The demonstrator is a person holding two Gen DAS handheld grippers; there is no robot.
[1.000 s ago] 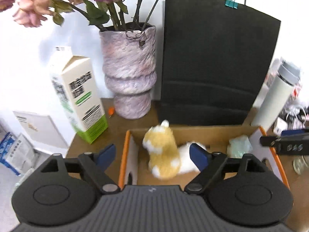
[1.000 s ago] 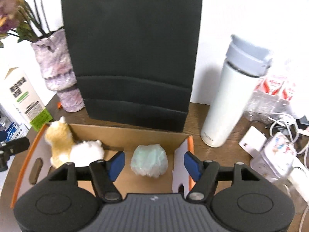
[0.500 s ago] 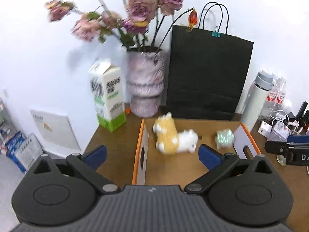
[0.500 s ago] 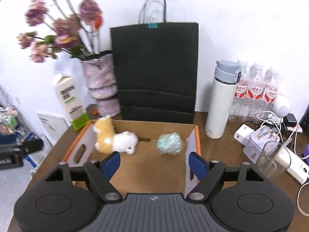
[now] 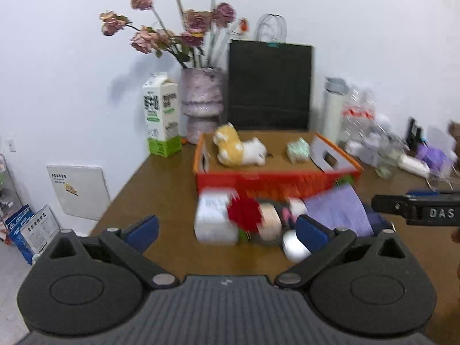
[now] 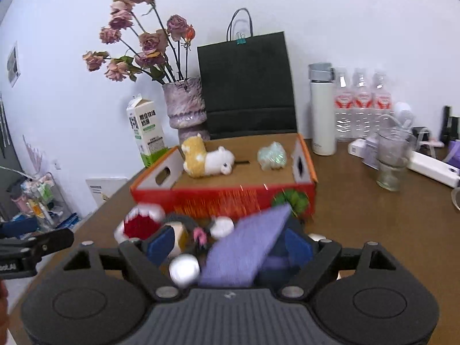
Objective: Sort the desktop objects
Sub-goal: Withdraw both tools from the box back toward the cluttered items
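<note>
- The unsorted things are seen in a heap on the table, just in front of the near red wall of the cardboard box: a white packet, a red fluffy thing, a small doll, a white ball and a purple sheet.
- A plush toy and a pale green wad are already laid inside the box, well apart from each other.
- The left gripper is held spread wide and empty, near the heap's left side.
- The right gripper is also spread, with the purple sheet lying between its fingers; no pinch is seen.
- The purple sheet is judged light, thin and bendy; it is best taken at its raised near edge.
- The red fluffy thing is judged soft and light, to be squeezed at the middle; the ball is likely to roll away.
- The heap is smeared by motion, so the outlines and contacts of its pieces cannot be made out.
- Whatever lies under the purple sheet is hidden, and the far right clutter is blurred.
</note>
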